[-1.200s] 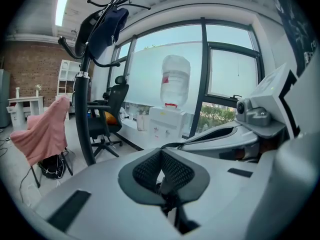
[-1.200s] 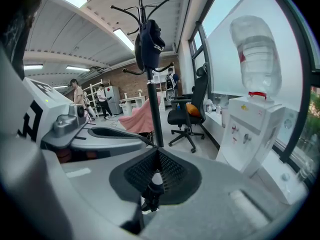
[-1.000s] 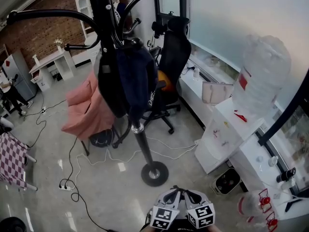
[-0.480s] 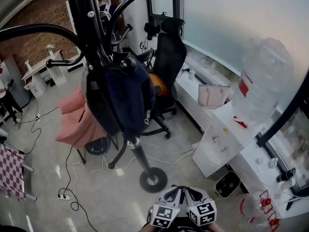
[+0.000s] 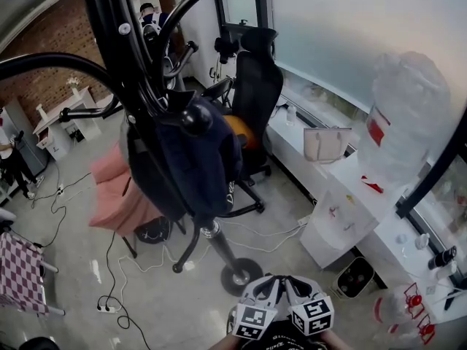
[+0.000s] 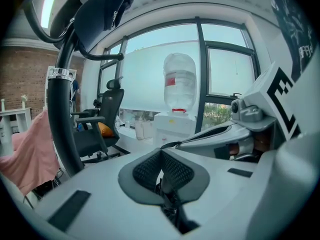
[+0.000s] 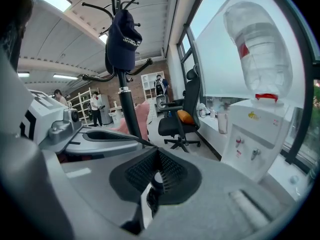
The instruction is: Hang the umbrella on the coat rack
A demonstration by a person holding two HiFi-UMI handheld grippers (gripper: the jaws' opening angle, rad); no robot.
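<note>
Item: umbrella, body not plainly seen in any view. A dark cord-like piece (image 6: 169, 204), judged to be its strap, ran down from where the pads met. From this the umbrella was judged to hang below the grippers, long axis roughly vertical, though that could not be confirmed. Left gripper (image 6: 161, 156): jaws drawn fully together, pinched on that dark piece. Right gripper (image 7: 159, 156): jaws likewise closed, with a dark loop (image 7: 149, 200) caught beneath the pads, probably the same strap. In the head view both grippers sat side by side at the bottom centre, neither clearly the nearer, the left marginally toward the rack. Coat rack (image 5: 109, 28): black pole rising ahead and to the left, its base (image 5: 241, 275) on the floor just ahead of the grippers. A bare curved arm (image 5: 44, 60) reached out high on the left; a navy garment (image 5: 193, 152) and a pink garment (image 5: 120, 188) filled lower hooks. The free hook therefore lay above and leftward, calling for a lift. Change against the earlier frames: the rack loomed larger and closer, its base nearer the grippers, which kept their place in frame.
</note>
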